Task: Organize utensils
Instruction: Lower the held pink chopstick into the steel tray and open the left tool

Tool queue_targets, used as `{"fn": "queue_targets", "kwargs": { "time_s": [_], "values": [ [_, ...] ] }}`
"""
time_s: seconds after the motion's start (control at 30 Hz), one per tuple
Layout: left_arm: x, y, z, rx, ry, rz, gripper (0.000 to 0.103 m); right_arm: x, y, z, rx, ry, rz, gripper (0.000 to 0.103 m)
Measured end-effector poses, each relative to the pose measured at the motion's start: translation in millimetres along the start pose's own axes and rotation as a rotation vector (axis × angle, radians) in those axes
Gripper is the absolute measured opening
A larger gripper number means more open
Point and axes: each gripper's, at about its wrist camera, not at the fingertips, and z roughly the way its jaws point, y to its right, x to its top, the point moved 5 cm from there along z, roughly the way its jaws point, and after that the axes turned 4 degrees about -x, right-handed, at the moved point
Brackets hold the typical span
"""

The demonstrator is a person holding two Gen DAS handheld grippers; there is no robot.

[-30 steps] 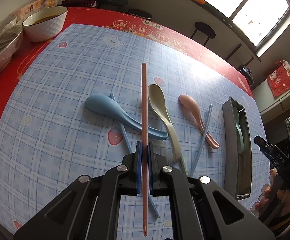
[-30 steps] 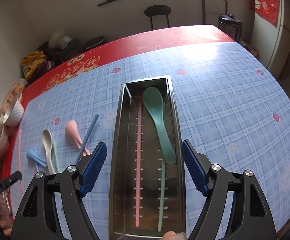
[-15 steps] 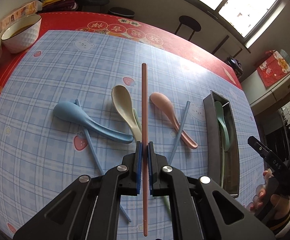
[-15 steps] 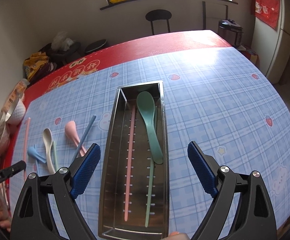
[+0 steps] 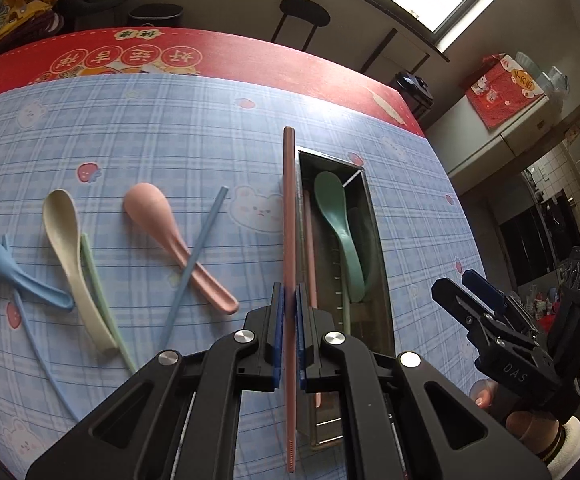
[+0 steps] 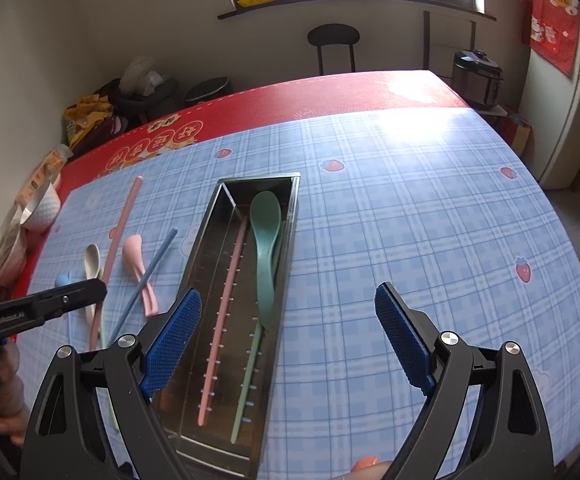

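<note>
Overhead, window light falls on a blue plaid tablecloth (image 6: 390, 220) with strawberry prints, laid over a red cloth (image 6: 330, 92). Left gripper (image 5: 288, 336) pinches a pink chopstick (image 5: 289, 216) just beside the left wall of the steel tray (image 6: 290, 216). Inside the tray: green spoon (image 6: 265, 240), second pink chopstick (image 6: 225, 300). Right gripper (image 6: 287, 344) spread wide over the tray, holding nothing. Pink spoon (image 5: 169, 236), cream spoon (image 5: 65, 240), blue spoon (image 5: 13, 272) lie on the cloth left of the tray. Dark stool (image 6: 333, 38) under the window.
</note>
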Motion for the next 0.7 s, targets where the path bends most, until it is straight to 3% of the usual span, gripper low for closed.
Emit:
{"fn": "queue_targets", "kwargs": {
  "time_s": [0.2, 0.7],
  "values": [
    [-2, 28, 39, 0.012, -0.054, 0.024, 0.006, -1, 26, 4, 0.011, -0.011, 0.032, 0.086],
    [-11, 39, 85, 0.115, -0.106, -0.021, 0.006, -5, 61, 6, 0.011, -0.036, 0.025, 0.086]
  ]
}}
